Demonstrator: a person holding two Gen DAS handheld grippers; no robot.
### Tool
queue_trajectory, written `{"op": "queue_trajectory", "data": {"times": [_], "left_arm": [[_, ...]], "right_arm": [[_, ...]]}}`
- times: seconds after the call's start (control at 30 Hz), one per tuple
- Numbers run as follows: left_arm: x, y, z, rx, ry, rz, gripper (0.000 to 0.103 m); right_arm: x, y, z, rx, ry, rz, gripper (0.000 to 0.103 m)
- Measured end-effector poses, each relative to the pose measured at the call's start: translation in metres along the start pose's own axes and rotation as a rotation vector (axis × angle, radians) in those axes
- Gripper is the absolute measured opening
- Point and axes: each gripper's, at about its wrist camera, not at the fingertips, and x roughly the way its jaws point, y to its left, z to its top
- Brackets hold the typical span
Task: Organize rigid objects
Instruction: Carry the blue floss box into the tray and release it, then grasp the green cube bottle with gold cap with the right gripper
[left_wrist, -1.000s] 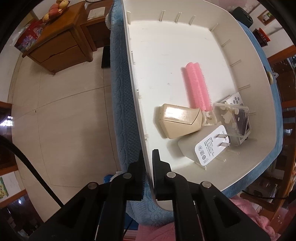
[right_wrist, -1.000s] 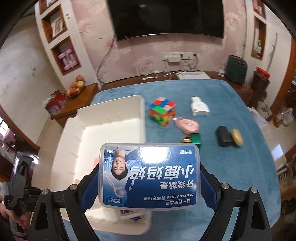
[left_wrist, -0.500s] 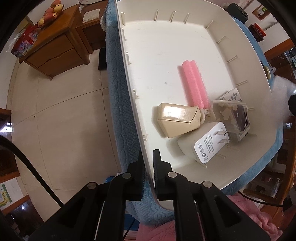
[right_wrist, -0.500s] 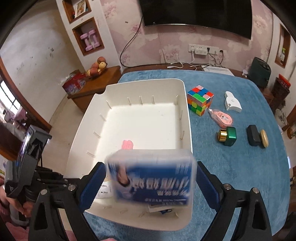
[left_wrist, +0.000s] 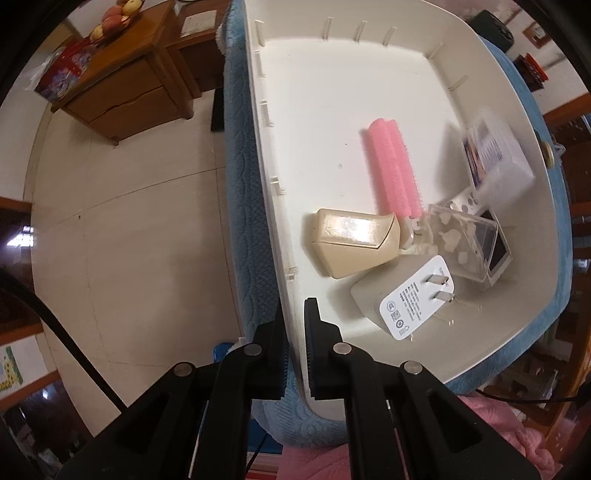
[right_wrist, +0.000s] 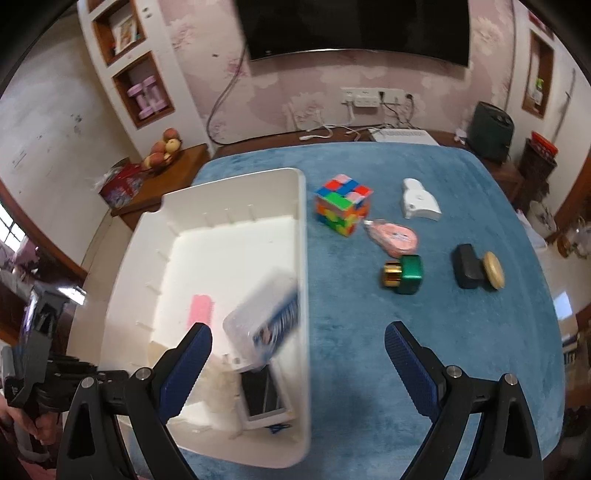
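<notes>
Blue cloth covers the bench (right_wrist: 369, 369), with a dark television on the pink wall behind it. A second ago my right tool (right_wrist: 297, 341) gripped the dental floss box (right_wrist: 264, 321); now its jaws stand wide and empty, and the box, blurred, is tipping down into the white bin (right_wrist: 302, 258) against the right-hand wall, above the clear case (left_wrist: 463, 236) and near the pink roller (left_wrist: 393, 171), the beige case (left_wrist: 354, 242) and the charger (left_wrist: 410, 299). My left tool (left_wrist: 294, 341) pinches the bin's rim, nearly closed on it, as before. So one more item is in; I judge the cube (right_wrist: 341, 205), white piece (right_wrist: 419, 201), pink tape (right_wrist: 395, 238), green bottle (right_wrist: 404, 275) and black item (right_wrist: 469, 266) remain
</notes>
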Motion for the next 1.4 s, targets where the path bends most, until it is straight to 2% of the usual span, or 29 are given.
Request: {"op": "queue_trajectory", "data": {"times": [0.33, 0.63, 0.8, 0.9, 1.23, 1.4], "left_arm": [[-0.001, -0.003, -0.001, -0.108, 0.002, 0.068, 0.007], [0.0, -0.011, -0.004, -0.196, 0.002, 0.159, 0.008], [-0.001, -0.014, -0.007, -0.241, 0.004, 0.193, 0.012], [0.001, -0.014, -0.003, -0.26, 0.006, 0.222, 0.012], [0.003, -0.014, -0.005, -0.36, 0.002, 0.261, 0.018], [0.003, -0.015, -0.006, -0.374, 0.001, 0.273, 0.019]], "right_arm": [[0.014, -0.068, 0.015, 0.082, 0.018, -0.029, 0.095], [0.046, -0.116, 0.028, 0.177, 0.064, 0.041, 0.095], [0.077, -0.134, 0.035, 0.218, 0.091, 0.052, 0.095], [0.096, -0.144, 0.038, 0.263, 0.131, 0.088, 0.091], [0.136, -0.142, 0.045, 0.207, 0.198, 0.095, 0.087], [0.147, -0.134, 0.048, 0.185, 0.226, 0.089, 0.076]]}}
